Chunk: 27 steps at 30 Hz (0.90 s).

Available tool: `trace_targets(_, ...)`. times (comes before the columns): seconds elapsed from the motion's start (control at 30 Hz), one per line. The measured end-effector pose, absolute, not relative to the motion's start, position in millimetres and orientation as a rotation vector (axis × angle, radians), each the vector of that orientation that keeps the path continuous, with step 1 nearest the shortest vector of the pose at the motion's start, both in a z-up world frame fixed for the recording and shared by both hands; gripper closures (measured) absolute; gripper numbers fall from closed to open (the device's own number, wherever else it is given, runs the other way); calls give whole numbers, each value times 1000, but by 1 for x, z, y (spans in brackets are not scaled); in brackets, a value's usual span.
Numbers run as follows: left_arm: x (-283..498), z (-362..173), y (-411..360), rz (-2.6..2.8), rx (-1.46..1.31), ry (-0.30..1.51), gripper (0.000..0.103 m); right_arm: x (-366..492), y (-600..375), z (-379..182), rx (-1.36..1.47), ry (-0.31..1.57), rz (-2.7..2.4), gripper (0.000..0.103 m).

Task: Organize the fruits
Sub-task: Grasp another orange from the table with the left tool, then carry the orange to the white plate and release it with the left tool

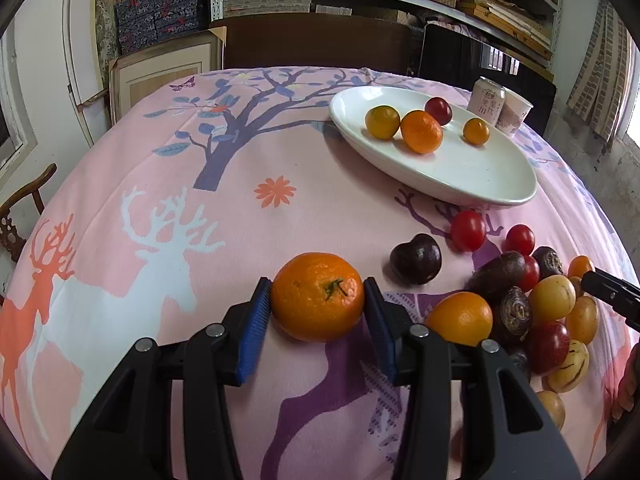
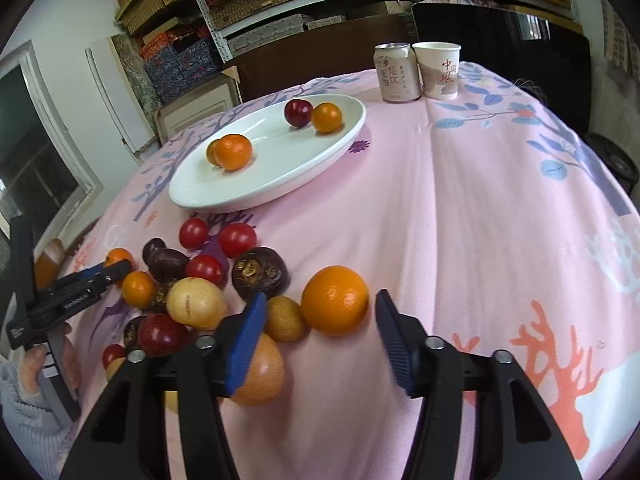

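Shelves of boxes and woven cases fill the background behind a desk (image 1: 280,152) under a pink cloth printed with deer and trees.

At the lower middle of the left wrist view, a mandarin (image 1: 318,296) sits between the blue pads of the left hand-held gripper (image 1: 317,300), which touch it on both sides; it seems gripped, low over the cloth. In the right wrist view the right hand-held gripper (image 2: 322,316) is spread wide, its jaws clear of the orange (image 2: 335,300) between them.

Four fruits lie on the white plate (image 1: 480,184) at upper right: a yellow one, a mandarin, a dark red one and a small orange one. The pile (image 1: 540,312) at lower right holds many more: cherry tomatoes, dark plums, yellow and orange fruit. So the task looks early, with most fruit left to move.

Bare cloth runs from the left gripper up to the plate's near rim, an open path. The plate's near half is bare. A can (image 2: 396,74) and a paper cup (image 2: 438,70) stand together just beyond the plate, near the desk's far edge, out of the way. The pile is tight, so a loose fruit could roll.
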<state>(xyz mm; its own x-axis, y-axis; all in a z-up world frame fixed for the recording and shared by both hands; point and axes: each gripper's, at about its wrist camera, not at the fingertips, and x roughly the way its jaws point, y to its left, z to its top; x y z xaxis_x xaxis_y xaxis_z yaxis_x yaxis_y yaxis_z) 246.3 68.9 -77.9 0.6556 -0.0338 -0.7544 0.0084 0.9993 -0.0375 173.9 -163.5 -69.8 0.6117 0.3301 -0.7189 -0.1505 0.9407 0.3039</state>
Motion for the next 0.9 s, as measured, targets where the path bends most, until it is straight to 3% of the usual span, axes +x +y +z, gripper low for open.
trace_targets(0.13,245,-77,71,-31,-41,855,57,177,-172,-72,292,884,299,52)
trace_targets(0.2,245,-77,72,-34,-48,856,57,181,-181,-75,359,897,309,63)
trace_targets(0.27,246,-77,72,-35,-51,858,57,185,-190,-81,432,921,318,66)
trace_targets(0.57,243,-76,74,-26,-48,843,58,183,-179,-76,341,877,284,67)
trace_targets(0.9,249,-32,56,-69,-41,736,58,184,-178,-37,319,749,297,67)
